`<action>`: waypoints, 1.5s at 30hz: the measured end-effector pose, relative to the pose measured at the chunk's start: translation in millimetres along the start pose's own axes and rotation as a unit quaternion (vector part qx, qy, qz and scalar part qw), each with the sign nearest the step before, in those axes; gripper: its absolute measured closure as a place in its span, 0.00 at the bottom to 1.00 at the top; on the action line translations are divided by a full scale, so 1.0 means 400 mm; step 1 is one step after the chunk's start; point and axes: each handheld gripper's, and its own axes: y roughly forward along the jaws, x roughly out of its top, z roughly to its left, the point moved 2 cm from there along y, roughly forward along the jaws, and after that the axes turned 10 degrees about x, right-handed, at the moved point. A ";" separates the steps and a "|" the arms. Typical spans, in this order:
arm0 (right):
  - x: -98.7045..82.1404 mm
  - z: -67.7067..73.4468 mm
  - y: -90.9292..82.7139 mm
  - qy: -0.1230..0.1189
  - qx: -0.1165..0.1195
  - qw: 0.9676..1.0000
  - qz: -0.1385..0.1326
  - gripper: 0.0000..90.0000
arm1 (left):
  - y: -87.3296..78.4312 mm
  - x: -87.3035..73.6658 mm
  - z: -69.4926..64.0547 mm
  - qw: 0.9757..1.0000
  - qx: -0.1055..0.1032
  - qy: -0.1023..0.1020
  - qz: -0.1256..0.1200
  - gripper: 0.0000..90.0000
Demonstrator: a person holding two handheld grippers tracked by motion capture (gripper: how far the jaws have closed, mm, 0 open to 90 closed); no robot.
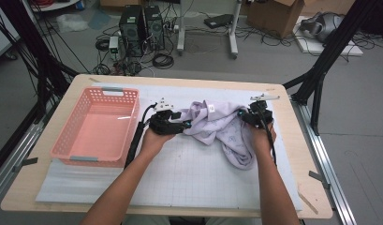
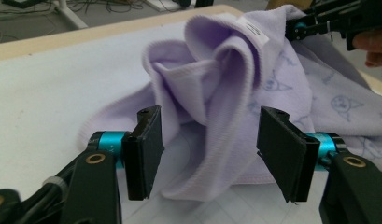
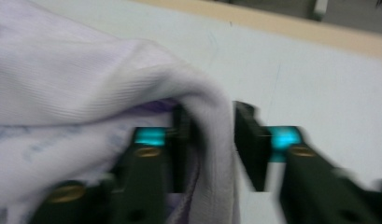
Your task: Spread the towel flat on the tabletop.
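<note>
A crumpled lilac towel (image 1: 217, 124) with faint cartoon prints and a white label lies on the white mat. My left gripper (image 1: 185, 124) is at the towel's left end. In the left gripper view that gripper (image 2: 212, 154) stands open, and a standing fold of the towel (image 2: 216, 70) rises between the jaws without touching either pad. My right gripper (image 1: 240, 116) is at the towel's right side. In the blurred right gripper view its jaws (image 3: 214, 135) straddle a towel edge (image 3: 86, 84). The cloth drapes over the left jaw, and a small gap separates it from the right pad.
A pink plastic basket (image 1: 131, 122) with nothing in it stands at the left of the table. The gridded white mat (image 1: 189, 173) covers most of the wooden tabletop (image 1: 311, 187). Black frame posts, cables and computer cases stand beyond the far edge.
</note>
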 end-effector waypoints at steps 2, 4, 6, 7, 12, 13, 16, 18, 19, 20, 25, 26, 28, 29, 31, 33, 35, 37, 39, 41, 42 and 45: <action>-0.017 0.004 -0.014 -0.005 0.018 1.000 -0.008 0.54 | 0.004 -0.015 0.001 1.000 -0.002 -0.002 0.002 0.43; -0.033 0.015 -0.038 -0.028 0.023 0.999 -0.019 0.45 | 0.004 -0.024 0.004 1.000 -0.004 -0.004 0.004 0.43; -0.047 0.032 -0.065 -0.048 0.041 0.998 -0.025 0.40 | 0.000 -0.032 0.007 1.000 -0.003 -0.002 -0.002 0.43; -0.052 0.043 -0.076 -0.064 0.044 0.997 -0.023 0.36 | -0.001 -0.035 0.009 1.000 -0.001 -0.001 -0.003 0.43; -0.087 0.109 -0.068 -0.114 0.094 0.989 -0.011 0.28 | -0.016 -0.042 0.014 1.000 0.000 0.001 -0.021 0.43; -0.096 0.116 -0.050 -0.117 0.097 0.988 0.005 0.26 | -0.019 -0.043 0.014 1.000 -0.001 0.002 -0.019 0.43; -0.121 0.127 0.018 -0.110 0.093 0.988 0.049 0.24 | -0.032 -0.047 0.012 1.000 0.002 0.003 -0.027 0.43; -0.135 0.124 0.050 -0.092 0.095 0.989 0.067 0.30 | -0.042 -0.048 0.013 1.000 0.003 0.003 -0.029 0.43; -0.135 0.120 0.051 -0.068 0.109 0.990 0.060 0.40 | -0.048 -0.048 0.014 1.000 0.002 0.002 -0.031 0.43; -0.136 0.122 0.048 -0.068 0.113 0.990 0.057 0.48 | -0.052 -0.048 0.014 0.999 0.002 0.000 -0.034 0.43; -0.145 0.159 0.011 -0.089 0.162 0.980 0.075 0.73 | -0.070 -0.045 0.012 0.999 0.000 0.008 -0.034 0.43; -0.150 0.168 0.004 -0.096 0.176 0.977 0.079 0.73 | -0.075 -0.043 0.010 0.999 0.000 0.010 -0.036 0.44; -0.162 0.191 -0.013 -0.097 0.208 0.969 0.089 0.73 | -0.087 -0.038 0.006 0.999 0.002 0.015 -0.042 0.44; -0.170 0.203 -0.024 -0.097 0.226 0.965 0.092 0.73 | -0.092 -0.036 0.004 0.999 0.002 0.016 -0.044 0.44; -0.191 0.226 -0.050 -0.099 0.257 0.956 0.099 0.73 | -0.106 -0.031 0.004 0.999 0.002 0.021 -0.050 0.44; -0.211 0.245 -0.079 -0.097 0.280 0.950 0.102 0.72 | -0.116 -0.030 0.004 0.998 0.002 0.023 -0.052 0.45; -0.228 0.254 -0.099 -0.101 0.284 0.948 0.100 0.70 | -0.121 -0.033 0.006 0.998 0.001 0.024 -0.050 0.45; -0.235 0.253 -0.112 -0.100 0.281 0.951 0.087 0.61 | -0.123 -0.040 0.006 0.999 0.001 0.022 -0.048 0.45; -0.226 0.252 -0.127 -0.091 0.273 0.955 0.065 0.48 | -0.124 -0.049 0.009 0.999 0.000 0.022 -0.046 0.45; -0.203 0.254 -0.143 -0.101 0.261 0.959 0.037 0.44 | -0.123 -0.057 0.010 0.999 0.000 0.018 -0.043 0.45; -0.189 0.258 -0.150 -0.108 0.258 0.960 0.026 0.43 | -0.122 -0.060 0.011 0.999 0.001 0.016 -0.043 0.45; -0.145 0.265 -0.158 -0.130 0.243 0.961 -0.003 0.41 | -0.121 -0.065 0.011 0.999 0.000 0.016 -0.041 0.45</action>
